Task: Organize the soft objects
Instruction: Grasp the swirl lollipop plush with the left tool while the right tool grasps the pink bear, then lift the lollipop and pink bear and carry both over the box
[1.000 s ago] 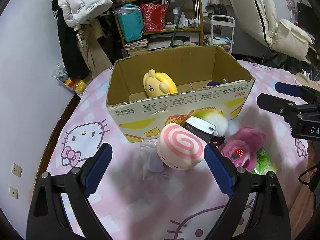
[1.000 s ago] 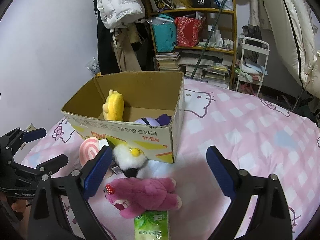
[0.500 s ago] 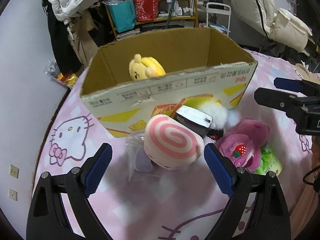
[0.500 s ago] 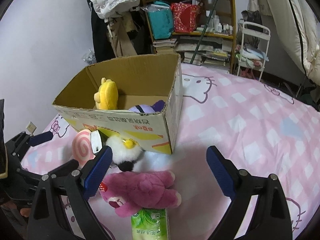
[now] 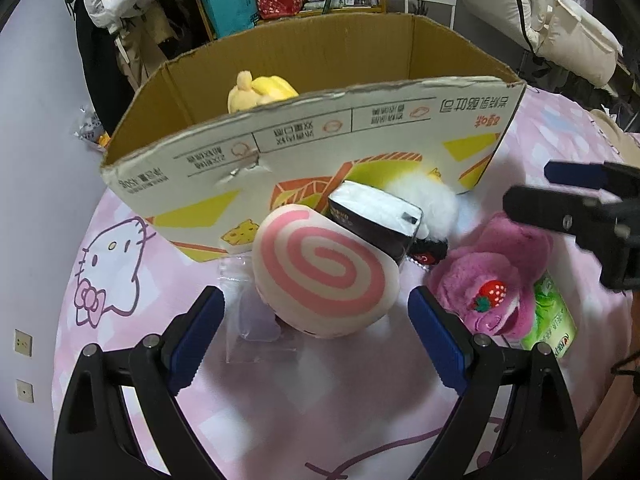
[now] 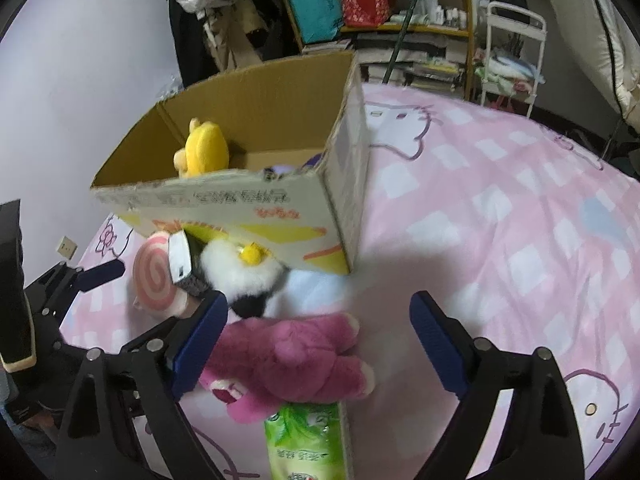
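Left tool hangs over the pink checked bed sheet, jaws spread wide and empty; the pink spiral plush lies between and just beyond its fingertips, untouched. Right tool also stands wide, its jaws having just been closing a little, with the magenta bear plush lying below between them, not gripped. A white fluffy plush and a black-and-white packet rest against the front wall of the cardboard box. Inside the box sit a yellow plush and a purple item, mostly hidden. A green tissue pack touches the bear's near side.
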Available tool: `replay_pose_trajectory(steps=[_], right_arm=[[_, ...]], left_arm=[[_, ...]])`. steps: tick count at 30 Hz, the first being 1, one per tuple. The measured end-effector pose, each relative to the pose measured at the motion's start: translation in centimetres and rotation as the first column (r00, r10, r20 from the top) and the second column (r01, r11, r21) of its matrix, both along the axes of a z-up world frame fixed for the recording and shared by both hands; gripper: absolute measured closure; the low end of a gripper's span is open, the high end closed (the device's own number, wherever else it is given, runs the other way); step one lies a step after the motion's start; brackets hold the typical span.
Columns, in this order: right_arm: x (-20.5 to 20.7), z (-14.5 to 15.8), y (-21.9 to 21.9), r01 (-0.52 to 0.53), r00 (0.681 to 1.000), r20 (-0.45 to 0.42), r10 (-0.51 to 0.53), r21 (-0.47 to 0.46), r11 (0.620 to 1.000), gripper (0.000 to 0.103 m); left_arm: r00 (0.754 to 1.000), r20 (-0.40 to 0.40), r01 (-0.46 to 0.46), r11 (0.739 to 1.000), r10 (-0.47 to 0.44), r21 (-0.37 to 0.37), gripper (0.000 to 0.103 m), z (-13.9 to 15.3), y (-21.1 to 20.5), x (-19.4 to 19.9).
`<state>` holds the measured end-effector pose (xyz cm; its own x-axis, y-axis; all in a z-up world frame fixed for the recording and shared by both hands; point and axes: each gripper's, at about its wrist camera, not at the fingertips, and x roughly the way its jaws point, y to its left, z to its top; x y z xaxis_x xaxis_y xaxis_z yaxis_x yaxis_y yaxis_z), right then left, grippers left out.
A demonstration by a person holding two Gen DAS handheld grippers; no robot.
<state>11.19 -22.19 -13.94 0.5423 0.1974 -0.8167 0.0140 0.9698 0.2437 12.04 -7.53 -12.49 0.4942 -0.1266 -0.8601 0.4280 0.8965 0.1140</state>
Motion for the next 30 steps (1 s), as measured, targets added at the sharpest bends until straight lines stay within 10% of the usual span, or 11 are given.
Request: replay_pose_trajectory(steps=[15,30], right_arm=[[-0.2,-1.4,3.0,-0.097,0.993,-0.055,0.1,0.042,0.994,0.01],[0.8,-3.8,2.0,-0.067,0.987,-0.139,0.081,0.101,0.993,0.012]], left_arm=[[0.999,-0.036,-0.035,0.999,0.034,-0.029,0.013,-1.9,0.4,0.8],[0.999,-0.042,-0.017,0.996,0.014,-0.083,0.066,-1.4,1.0,-0.8]])
